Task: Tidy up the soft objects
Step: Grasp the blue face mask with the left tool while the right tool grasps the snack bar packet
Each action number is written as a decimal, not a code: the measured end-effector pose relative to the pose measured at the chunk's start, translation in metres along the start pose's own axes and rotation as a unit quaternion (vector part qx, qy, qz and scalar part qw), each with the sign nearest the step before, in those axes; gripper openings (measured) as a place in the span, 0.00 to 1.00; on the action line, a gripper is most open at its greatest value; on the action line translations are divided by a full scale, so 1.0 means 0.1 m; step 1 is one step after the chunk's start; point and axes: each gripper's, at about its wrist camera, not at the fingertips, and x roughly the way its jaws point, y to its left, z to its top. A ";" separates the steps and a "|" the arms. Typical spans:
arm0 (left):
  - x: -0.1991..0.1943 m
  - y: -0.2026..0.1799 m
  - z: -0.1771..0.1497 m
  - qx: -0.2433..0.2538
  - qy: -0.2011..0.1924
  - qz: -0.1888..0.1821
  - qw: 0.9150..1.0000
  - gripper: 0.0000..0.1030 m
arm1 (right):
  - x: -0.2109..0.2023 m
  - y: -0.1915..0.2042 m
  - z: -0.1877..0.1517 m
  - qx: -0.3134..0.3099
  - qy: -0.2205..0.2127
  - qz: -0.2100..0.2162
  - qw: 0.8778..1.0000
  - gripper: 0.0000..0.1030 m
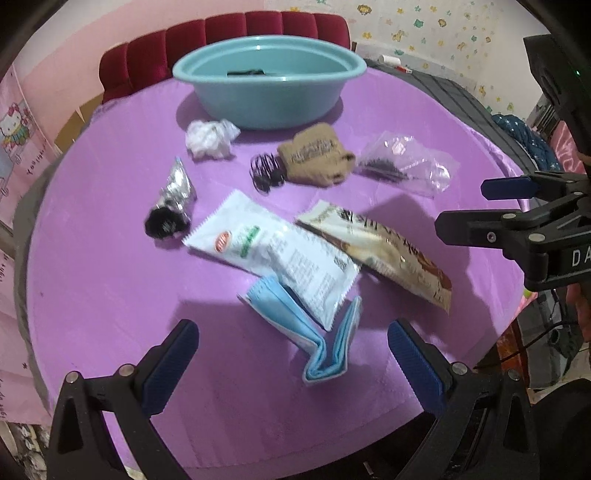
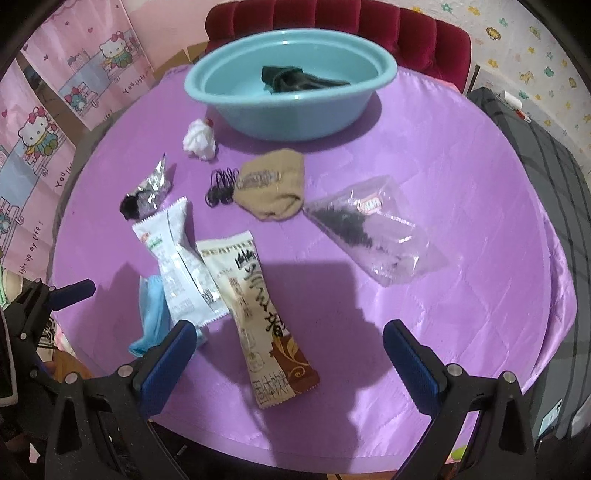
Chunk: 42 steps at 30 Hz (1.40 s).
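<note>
A teal basin (image 1: 269, 92) (image 2: 291, 107) stands at the far side of the purple table and holds a dark cloth (image 2: 295, 79). In front of it lie a tan sock (image 1: 317, 155) (image 2: 271, 188), a white crumpled wad (image 1: 210, 138) (image 2: 199, 140), a black coiled hair tie (image 1: 266, 171) (image 2: 221, 186), a blue face mask (image 1: 314, 332) (image 2: 151, 317), a white packet (image 1: 273, 254) (image 2: 181, 266), a beige-brown packet (image 1: 380, 251) (image 2: 258, 317), a foil wrapper (image 1: 175, 192) (image 2: 147, 192) and a clear bag (image 1: 402, 162) (image 2: 373, 229). My left gripper (image 1: 293, 363) is open above the mask. My right gripper (image 2: 290, 363) is open above the beige packet and also shows in the left wrist view (image 1: 480, 206).
A red cushioned chair (image 1: 221, 44) (image 2: 369, 33) stands behind the basin. Pink cartoon posters (image 2: 48, 122) hang on the left. A dark grey surface (image 2: 546, 155) adjoins the table on the right. The purple table cloth (image 1: 110, 295) (image 2: 443, 147) ends in a rounded near edge.
</note>
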 end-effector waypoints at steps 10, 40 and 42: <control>0.23 -0.07 -0.13 0.002 0.031 -0.021 0.999 1.00 | 0.30 -0.01 -0.15 0.002 0.036 0.003 0.999 1.00; 0.07 0.16 -0.26 -0.054 0.024 -0.028 0.998 0.25 | 0.76 0.13 -0.24 -0.012 0.078 0.050 0.996 0.38; 0.06 0.18 -0.25 -0.057 0.024 -0.027 0.998 0.25 | 0.75 0.12 -0.25 -0.009 0.080 0.053 0.995 0.36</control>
